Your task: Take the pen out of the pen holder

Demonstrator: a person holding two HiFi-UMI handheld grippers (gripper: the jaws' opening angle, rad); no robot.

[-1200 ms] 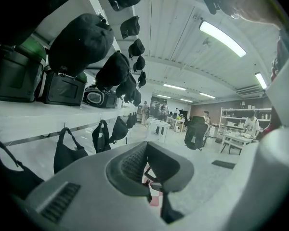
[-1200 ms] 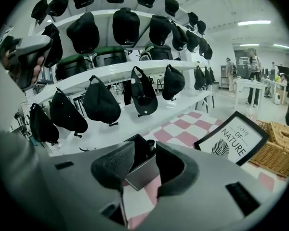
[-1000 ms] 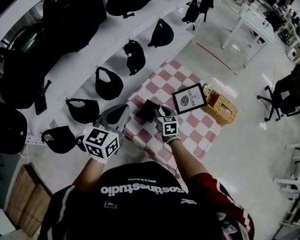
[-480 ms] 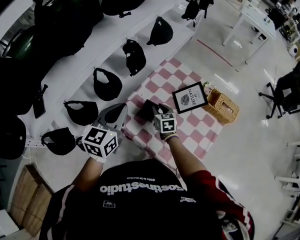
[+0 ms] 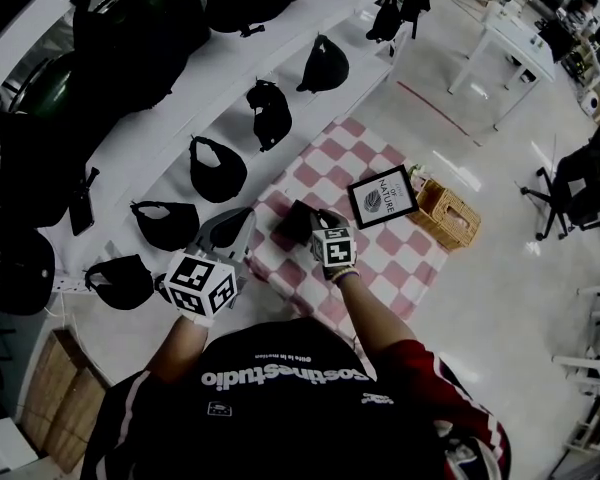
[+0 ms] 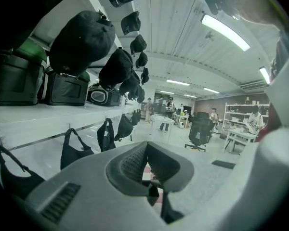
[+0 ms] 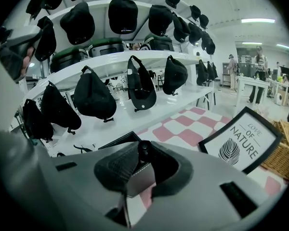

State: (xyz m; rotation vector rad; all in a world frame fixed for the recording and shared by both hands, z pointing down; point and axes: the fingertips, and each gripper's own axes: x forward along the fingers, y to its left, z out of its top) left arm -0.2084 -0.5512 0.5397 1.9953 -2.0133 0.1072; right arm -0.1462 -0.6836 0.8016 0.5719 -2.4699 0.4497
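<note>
A long run of white shelving fills the wall on the person's left. Rows of black caps hang along it, black bags hang lower down, and dark cases sit on the top shelf.

In front of the person is a table under a pink-and-white chequered cloth. At its far right corner sits a woven wicker basket. Just beside the basket, a black-framed white sign with a leaf drawing stands tilted back.

Nearer the shelves, towards the cloth's left side, is the black square pen holder, upright on the cloth.

The right gripper reaches down to the holder's near edge, angled downward. Its jaws have just been closing and now stand narrow, with the pads pinching the round top of a dark pen. The pen's body drops from there towards the holder, whose black rim shows just behind the jaws. From the head view the pen is too small to make out.

The left gripper is held apart from the holder, just off the cloth's left edge and close to the lowest row of bags. Its jaws are together at the tips with nothing between them.
</note>
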